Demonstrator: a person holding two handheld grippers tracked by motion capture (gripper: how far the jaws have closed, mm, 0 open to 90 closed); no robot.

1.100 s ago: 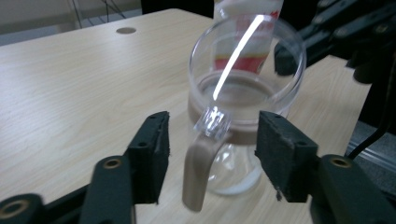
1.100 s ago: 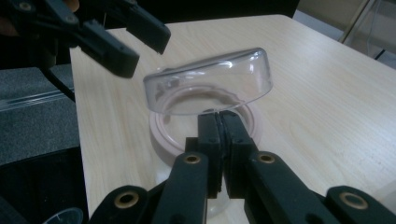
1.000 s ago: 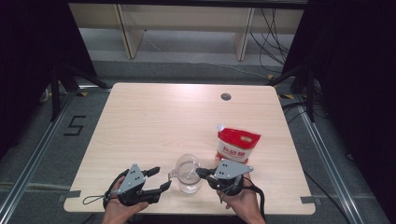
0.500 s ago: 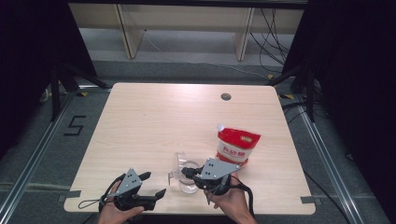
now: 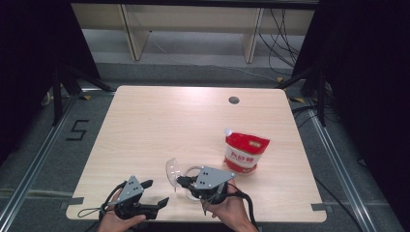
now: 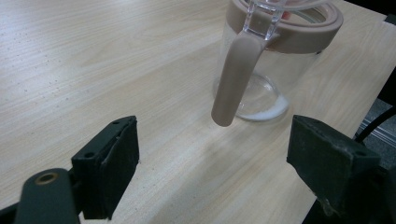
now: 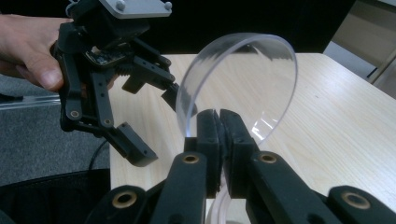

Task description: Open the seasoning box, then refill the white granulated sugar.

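A clear glass jar (image 6: 261, 70) with a beige rim and a beige handle (image 6: 232, 79) stands near the table's front edge, with a little white powder at its bottom. In the high view the jar (image 5: 192, 170) is partly hidden under my right gripper (image 5: 180, 181). That right gripper (image 7: 219, 126) is shut on the edge of a clear round lid (image 7: 238, 88), held tilted just left of the jar. My left gripper (image 5: 155, 192) sits left of the jar; its jaws have just been opening and stand wide with nothing between them. It faces the handle, apart from it.
A red and white spout pouch (image 5: 245, 152) stands upright right of the jar. A dark round hole (image 5: 234, 100) sits in the wooden table (image 5: 159, 125) near the far edge. The front edge is close under both hands.
The right gripper has carried the clear lid leftward, off the jar. The left gripper has drawn back from the jar's handle toward the front edge, and its jaws have spread.
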